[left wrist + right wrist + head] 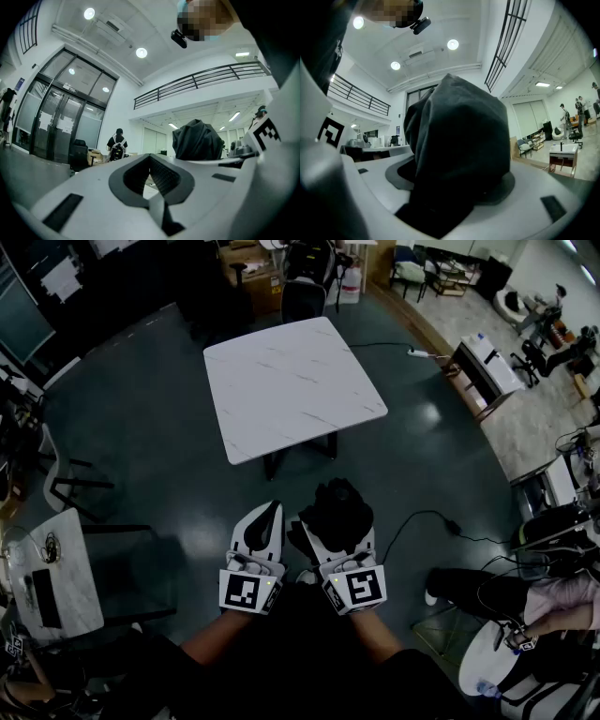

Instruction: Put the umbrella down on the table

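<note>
Over the dark floor (pixel 141 427), my right gripper (pixel 330 526) clamped the black, crumpled umbrella (pixel 339 501), jaws spread wide round it. My left gripper (pixel 268 514) was closed, empty. A white marbled table (pixel 291 385) stood ahead, well apart.

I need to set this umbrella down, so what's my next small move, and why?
Probably step toward the table: the right gripper is clamped on the umbrella, but the table stands ahead of it, with floor between, so nothing lies beneath to rest it on.

Head view steeply down on table (pixel 291 381), both gripper views level, sharing the umbrella (pixel 197 139)
</note>
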A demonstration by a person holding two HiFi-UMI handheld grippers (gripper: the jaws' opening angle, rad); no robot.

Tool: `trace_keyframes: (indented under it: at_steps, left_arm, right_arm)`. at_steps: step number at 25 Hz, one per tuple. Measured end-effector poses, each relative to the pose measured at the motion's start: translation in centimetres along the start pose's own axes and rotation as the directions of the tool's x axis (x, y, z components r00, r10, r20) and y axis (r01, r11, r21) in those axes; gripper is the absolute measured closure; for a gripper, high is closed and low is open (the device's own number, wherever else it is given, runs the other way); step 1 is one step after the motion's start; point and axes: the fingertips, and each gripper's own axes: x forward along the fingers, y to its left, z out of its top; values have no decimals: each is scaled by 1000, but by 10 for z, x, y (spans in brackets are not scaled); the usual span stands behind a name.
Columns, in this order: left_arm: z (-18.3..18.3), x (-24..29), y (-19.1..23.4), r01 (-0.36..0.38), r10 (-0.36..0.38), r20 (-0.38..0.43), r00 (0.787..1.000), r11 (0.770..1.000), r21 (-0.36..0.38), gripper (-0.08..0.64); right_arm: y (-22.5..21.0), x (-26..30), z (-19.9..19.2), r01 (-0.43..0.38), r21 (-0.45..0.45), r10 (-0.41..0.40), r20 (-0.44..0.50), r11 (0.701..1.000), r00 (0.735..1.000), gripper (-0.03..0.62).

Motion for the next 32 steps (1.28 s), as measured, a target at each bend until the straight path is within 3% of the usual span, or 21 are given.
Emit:
trace_keyframes:
  at_steps: [9, 19, 32]
  left_arm:
    - [-17, 5, 0, -20, 20, -44, 999, 1000, 0, 553]
    - [-27, 48, 14, -7, 7, -18, 1000, 1000, -15, 552]
    - [-39, 148, 88, 33, -34, -35, 999, 999, -38, 552]
  right_arm:
    - [-27, -5, -3, -5, 96, 2, 30, 995, 1000, 255]
    - [-58, 10, -11, 46, 60, -45, -19, 997, 999, 255]
    - [-92, 129, -9, 74, 20, -73, -66, 997, 995, 255]
